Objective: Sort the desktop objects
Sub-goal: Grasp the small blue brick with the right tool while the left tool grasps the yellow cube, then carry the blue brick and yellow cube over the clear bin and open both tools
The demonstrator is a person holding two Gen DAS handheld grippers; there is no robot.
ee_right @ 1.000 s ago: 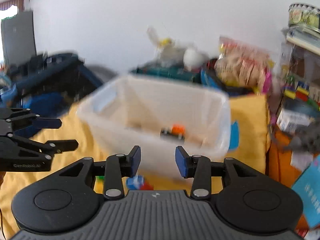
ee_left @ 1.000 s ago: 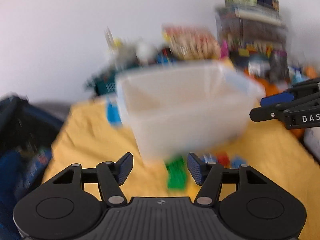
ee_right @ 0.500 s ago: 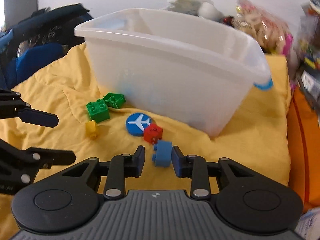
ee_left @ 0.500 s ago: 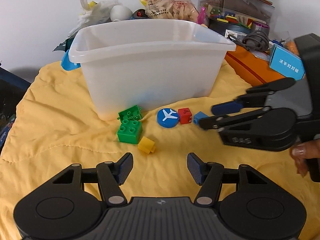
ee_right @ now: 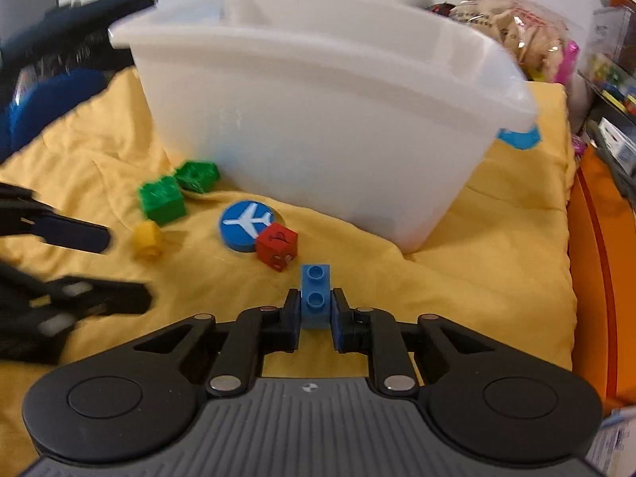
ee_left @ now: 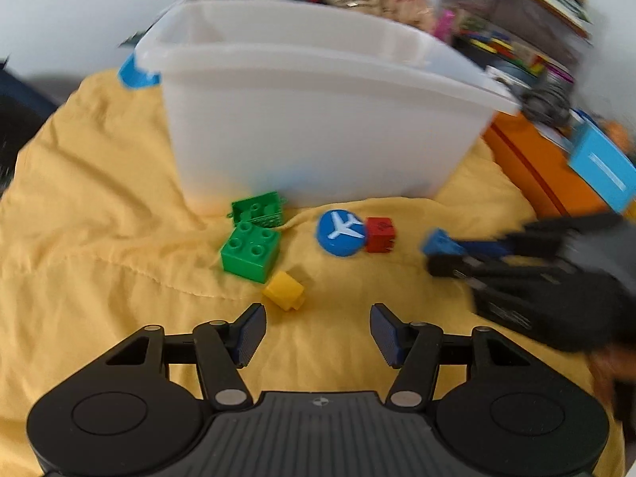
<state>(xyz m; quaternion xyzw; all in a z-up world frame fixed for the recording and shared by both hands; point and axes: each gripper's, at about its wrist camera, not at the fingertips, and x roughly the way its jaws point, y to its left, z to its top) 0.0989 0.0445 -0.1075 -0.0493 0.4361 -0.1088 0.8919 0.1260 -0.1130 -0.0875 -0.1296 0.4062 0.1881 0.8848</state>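
Note:
My right gripper (ee_right: 315, 310) is shut on a small blue brick (ee_right: 315, 290), just above the yellow cloth; it also shows at the right of the left wrist view (ee_left: 441, 252). My left gripper (ee_left: 316, 332) is open and empty, just short of a small yellow piece (ee_left: 284, 290). Ahead lie a green brick (ee_left: 250, 252), a second green brick (ee_left: 258, 208), a blue airplane disc (ee_left: 341, 232) and a red cube (ee_left: 380, 233). The white plastic bin (ee_left: 318, 119) stands behind them.
The yellow cloth (ee_left: 99, 238) covers the surface. An orange box (ee_left: 532, 159) and a light blue box (ee_left: 604, 167) sit at the right. Snack bags and stacked boxes (ee_left: 516, 20) stand behind the bin. Dark bags (ee_right: 51, 79) lie at the left.
My right gripper has closed on the blue brick that lay between its fingers. My left gripper has moved closer to the toys and stays open.

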